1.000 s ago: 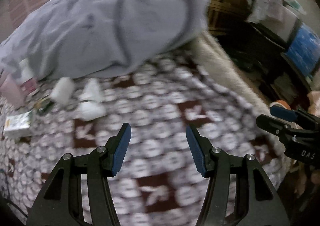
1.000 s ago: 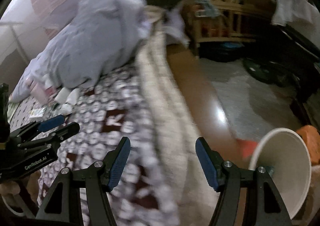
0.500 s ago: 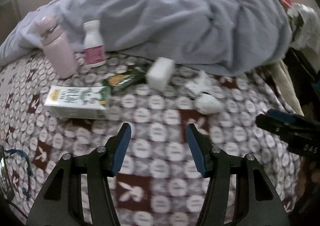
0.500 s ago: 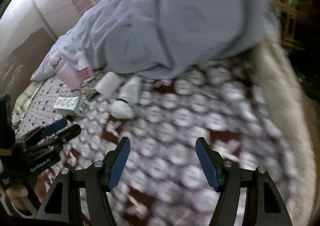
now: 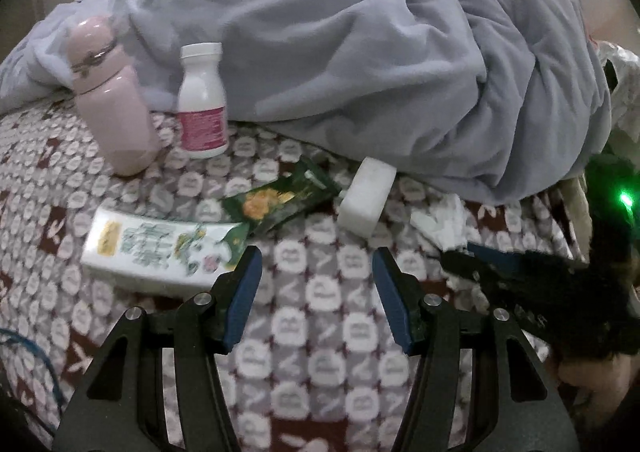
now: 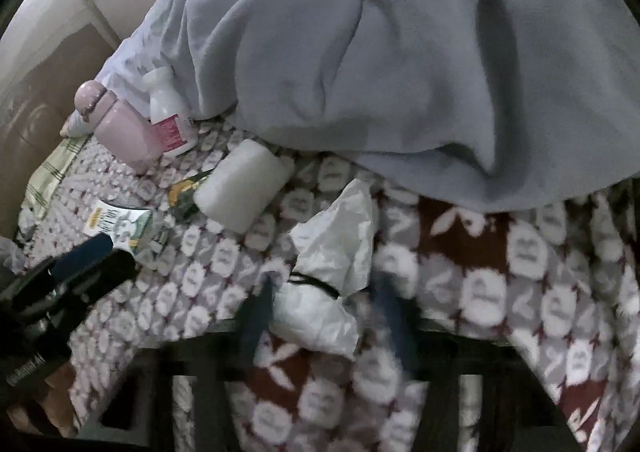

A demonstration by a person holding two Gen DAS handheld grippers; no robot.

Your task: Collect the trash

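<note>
Litter lies on a patterned bedspread point(image 5: 320, 292). It includes a flat white carton point(image 5: 160, 248), a green wrapper point(image 5: 280, 200), a white container on its side point(image 5: 368, 196) and a crumpled white wad point(image 6: 324, 292) with a black band round it. My right gripper point(image 6: 324, 304) is blurred and its jaws are closing. The wad lies between them, and the pads are close to its sides without visibly squeezing it. My left gripper point(image 5: 316, 272) stands open and empty over bare bedspread, just right of the carton. Each gripper also shows in the other's view: the right gripper point(image 5: 464, 258) and the left gripper point(image 6: 80, 264).
A pink flask point(image 5: 112, 108) and a white bottle with a pink label point(image 5: 202, 104) stand upright behind the litter. A heaped grey-blue blanket point(image 5: 360, 52) fills the far side of the bed. A person's hand point(image 5: 592, 376) shows at the lower right.
Both views swung from the bed's edge and the room to the litter. The right gripper came down over the white wad and its fingers drew closer. The left gripper stayed open.
</note>
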